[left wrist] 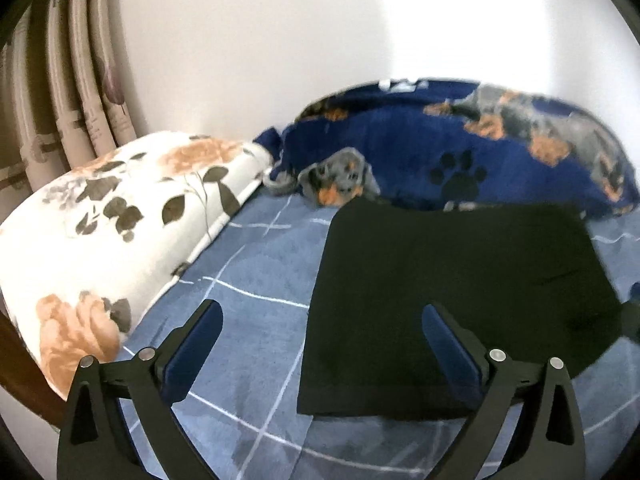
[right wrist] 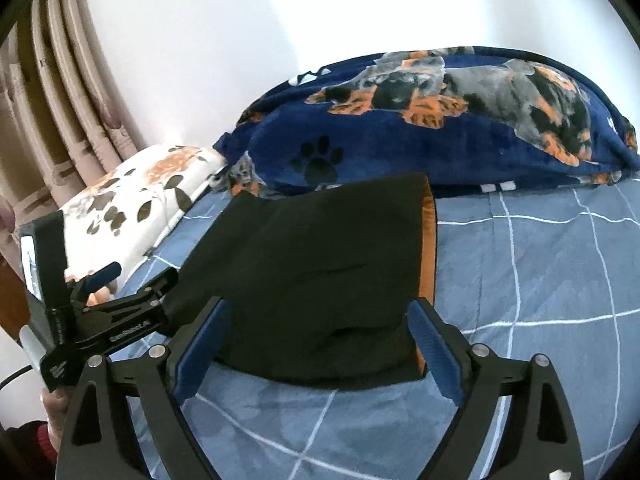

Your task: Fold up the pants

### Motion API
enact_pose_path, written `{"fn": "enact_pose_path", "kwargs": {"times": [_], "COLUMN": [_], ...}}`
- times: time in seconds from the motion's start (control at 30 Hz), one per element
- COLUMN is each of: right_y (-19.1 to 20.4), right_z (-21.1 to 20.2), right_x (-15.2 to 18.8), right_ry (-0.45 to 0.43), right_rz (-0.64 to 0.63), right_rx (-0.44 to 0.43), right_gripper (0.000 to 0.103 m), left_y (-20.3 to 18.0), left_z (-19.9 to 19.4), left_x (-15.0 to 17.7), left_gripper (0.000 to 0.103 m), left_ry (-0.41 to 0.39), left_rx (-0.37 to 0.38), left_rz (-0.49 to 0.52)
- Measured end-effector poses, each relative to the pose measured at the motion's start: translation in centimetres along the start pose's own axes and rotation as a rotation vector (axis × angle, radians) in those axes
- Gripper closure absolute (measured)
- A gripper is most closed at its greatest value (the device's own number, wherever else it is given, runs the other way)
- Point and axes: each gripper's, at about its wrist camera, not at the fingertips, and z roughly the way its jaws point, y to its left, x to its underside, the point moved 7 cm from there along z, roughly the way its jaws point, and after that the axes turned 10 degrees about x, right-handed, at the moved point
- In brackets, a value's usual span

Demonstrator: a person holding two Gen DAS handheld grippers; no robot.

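The black pants (left wrist: 452,296) lie folded into a flat rectangle on the blue checked bedsheet (left wrist: 248,292). In the right wrist view the pants (right wrist: 320,272) show an orange stripe (right wrist: 428,252) along their right edge. My left gripper (left wrist: 322,312) is open and empty, just above the pants' near left corner. It also shows in the right wrist view (right wrist: 132,280) at the left, beside the pants' left edge. My right gripper (right wrist: 318,308) is open and empty over the pants' near edge, jaws wide apart.
A white floral pillow (left wrist: 108,232) lies at the left. A navy dog-print blanket (left wrist: 460,148) is bunched along the white wall behind the pants. Beige curtains (left wrist: 60,92) hang at the far left. Bare sheet (right wrist: 540,280) lies to the right.
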Motion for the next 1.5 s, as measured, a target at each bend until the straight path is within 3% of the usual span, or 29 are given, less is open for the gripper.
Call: {"fn": "enact_pose_path", "kwargs": {"times": [0.07,0.33,0.53,0.63,0.8,0.97,1.17,1.5], "right_y": [0.2,0.2,-0.1,-0.1,-0.4,-0.6,-0.7,-0.1], "right_z": [-0.5,-4.1,-6.6,-7.5,-8.7,-9.3,-10.0,-10.4], "right_x": [0.0,-1.2,-1.9,-1.9,-1.9,-1.7,-1.3,-0.6], "right_ry": [-0.005,-0.069,-0.109,-0.122,-0.13,-0.138,-0.146,-0.133], "right_rz": [-0.001,0.02,0.032,0.026,0.034,0.029,0.024,0.01], "right_rx": [-0.005,-0.022,-0.036,-0.037,-0.045,-0.043,-0.031,-0.028], "right_gripper": [0.014,0.012,0.01,0.01,0.009,0.008,0.007,0.007], "left_y": [-0.2,-1.3,-1.1,-1.1,-2.5,-3.2,-2.6,-2.3], "left_z": [-1.6,-6.8,-12.7,-14.8,-16.3,-17.4,-17.2,-16.8], "left_x": [-0.6,-2.6,-4.4,-4.9,-5.6,-5.9,-5.5,-3.8], "left_gripper": [0.003,0.003,0.002,0.0,0.0,0.0,0.0,0.0], "left_ry": [-0.035,-0.109,-0.299,-0.344,-0.307,-0.296,-0.246,-0.208], "left_rx": [0.018,-0.035,-0.058,-0.064,0.034,0.076,0.086,0.062], "left_rz": [-0.021,0.01,-0.069,-0.098,-0.064,-0.073,-0.126,-0.116]}}
